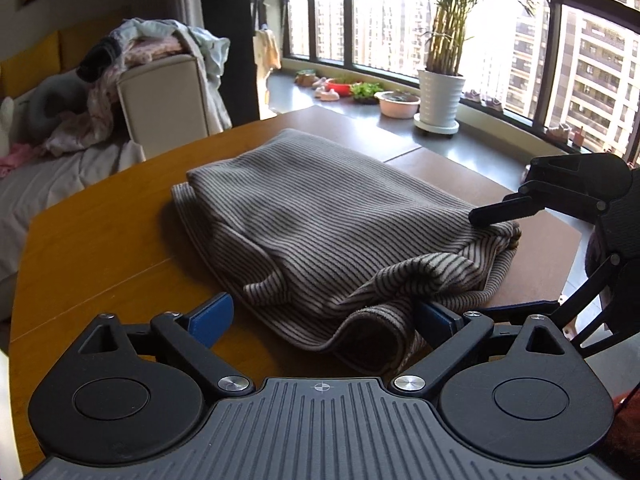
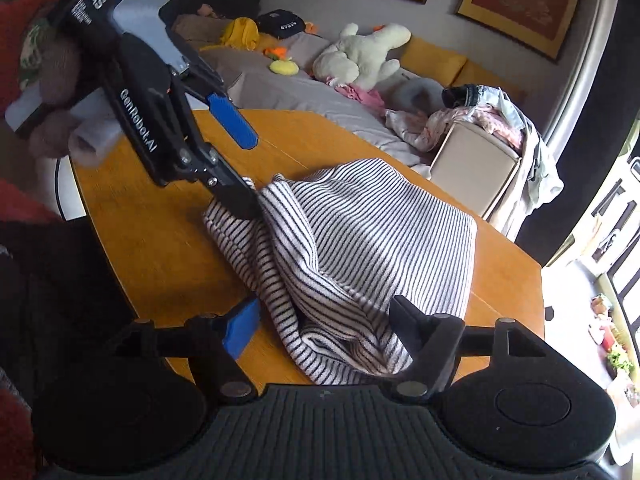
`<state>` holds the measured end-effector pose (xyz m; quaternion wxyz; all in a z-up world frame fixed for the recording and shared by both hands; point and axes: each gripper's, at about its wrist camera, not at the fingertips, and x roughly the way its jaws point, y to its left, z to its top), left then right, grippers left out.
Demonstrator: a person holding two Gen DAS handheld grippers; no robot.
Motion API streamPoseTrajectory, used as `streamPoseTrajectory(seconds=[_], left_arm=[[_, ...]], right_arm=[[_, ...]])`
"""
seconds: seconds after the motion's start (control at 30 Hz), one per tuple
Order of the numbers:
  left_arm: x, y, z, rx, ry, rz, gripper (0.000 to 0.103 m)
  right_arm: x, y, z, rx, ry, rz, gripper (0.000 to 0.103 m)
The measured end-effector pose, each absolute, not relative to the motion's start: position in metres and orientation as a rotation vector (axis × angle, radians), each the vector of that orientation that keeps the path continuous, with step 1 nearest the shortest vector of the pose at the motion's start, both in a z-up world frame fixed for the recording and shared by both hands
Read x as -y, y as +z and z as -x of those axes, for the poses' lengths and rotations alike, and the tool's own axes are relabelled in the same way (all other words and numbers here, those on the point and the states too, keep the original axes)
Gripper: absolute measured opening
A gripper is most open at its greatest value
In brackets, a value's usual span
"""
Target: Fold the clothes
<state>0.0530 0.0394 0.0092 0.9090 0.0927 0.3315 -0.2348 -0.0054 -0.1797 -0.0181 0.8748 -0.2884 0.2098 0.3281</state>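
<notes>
A brown-and-cream striped garment (image 1: pixel 320 208) lies folded into a thick rectangle on the orange wooden table (image 1: pixel 100 240). My left gripper (image 1: pixel 324 316) is open wide at the garment's near edge. A loose, rumpled flap sits between its blue pads (image 1: pixel 212 316), and the right pad is partly under the cloth. In the right wrist view my right gripper (image 2: pixel 324 324) is also open, straddling a bunched corner of the garment (image 2: pixel 380 232). One of the right gripper's fingers (image 1: pixel 500 210) rests on the garment's right corner. The left gripper's lower finger (image 2: pixel 236 196) is tucked into the cloth.
A beige box (image 1: pixel 160 100) heaped with clothes stands beyond the table's left side, beside a sofa with a plush toy (image 2: pixel 360 56). A potted plant (image 1: pixel 440 96) and bowls sit on the window ledge. A person's hand (image 2: pixel 52 80) holds the left gripper.
</notes>
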Motion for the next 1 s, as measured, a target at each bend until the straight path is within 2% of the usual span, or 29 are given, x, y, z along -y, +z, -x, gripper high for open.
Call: streamPoseTrajectory(seconds=[0.03,0.1,0.3,0.4,0.43,0.8,1.0], left_arm=[[-0.04,0.01,-0.054,-0.688,-0.482,-0.18,0.099],[-0.042,0.011,-0.057,-0.694,-0.476,-0.157,0.099],[-0.045,0.013,-0.062,-0.699,-0.448,-0.131,0.099],[-0.047,0.013,-0.062,-0.705,-0.441,-0.122,0.099],[-0.047,0.014,-0.062,-0.702,-0.442,-0.122,0.099],[-0.044,0.025,-0.032,-0.646,-0.63,-0.205,0.102],[-0.023,0.0,-0.039,-0.707,-0.584,-0.288,0.102]], right_arm=[[0.178,-0.021,0.007,-0.428,0.684,0.626,0.081],[0.172,-0.027,0.01,-0.407,0.676,0.69,0.082],[0.161,-0.035,0.007,-0.367,0.627,0.722,0.082],[0.168,-0.03,-0.004,-0.428,0.64,0.627,0.061],[0.17,-0.028,-0.008,-0.448,0.644,0.595,0.058],[0.193,-0.01,-0.047,-0.649,0.676,0.258,0.057],[0.183,-0.018,-0.028,-0.562,0.664,0.401,0.059]])
